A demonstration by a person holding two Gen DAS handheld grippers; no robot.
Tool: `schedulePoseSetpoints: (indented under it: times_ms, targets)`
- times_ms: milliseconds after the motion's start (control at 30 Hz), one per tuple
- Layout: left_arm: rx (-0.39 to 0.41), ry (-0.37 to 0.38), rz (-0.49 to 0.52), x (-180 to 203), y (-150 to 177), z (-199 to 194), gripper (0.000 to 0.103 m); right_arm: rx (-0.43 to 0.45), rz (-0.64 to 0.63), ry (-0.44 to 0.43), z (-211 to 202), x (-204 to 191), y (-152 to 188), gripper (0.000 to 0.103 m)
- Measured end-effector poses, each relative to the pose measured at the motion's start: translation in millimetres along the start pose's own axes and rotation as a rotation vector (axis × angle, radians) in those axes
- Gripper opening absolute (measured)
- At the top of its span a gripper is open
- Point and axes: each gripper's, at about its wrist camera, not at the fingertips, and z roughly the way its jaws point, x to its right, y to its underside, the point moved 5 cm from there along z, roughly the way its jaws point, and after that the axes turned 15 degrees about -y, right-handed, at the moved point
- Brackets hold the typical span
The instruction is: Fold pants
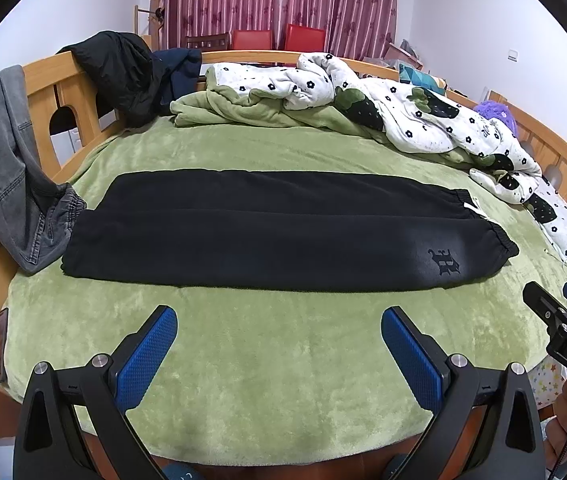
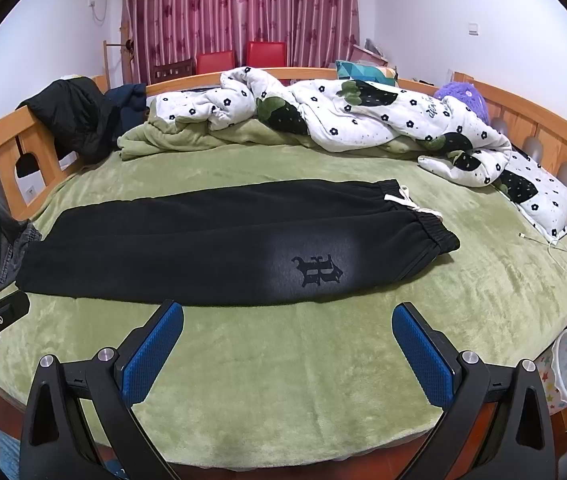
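While both tools hover above the green blanket (image 1: 283,360), the left gripper (image 1: 278,330) and right gripper (image 2: 288,326) stand spread and empty; black pants (image 2: 219,248), folded lengthwise, lie flat just ahead of their fingertips, waistband (image 2: 435,228) rightward.

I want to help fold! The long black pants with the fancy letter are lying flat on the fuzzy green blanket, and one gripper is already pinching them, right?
Not quite. The long black pants with the fancy letter do lie flat on the fuzzy green blanket, but neither gripper pinches them. In the wrist views, the left gripper and right gripper both have their fingers wide open, short of the pants.
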Motion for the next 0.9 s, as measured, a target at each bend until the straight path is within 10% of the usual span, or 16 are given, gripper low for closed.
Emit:
schedulePoseSetpoints:
  times_ms: [900]
  targets:
    - [0.001, -0.003, 0.000, -1.8, 0.7, 1.3, 0.103, -0.005, -0.009, 0.006, 4.1, -1.9, 1.2, 0.102]
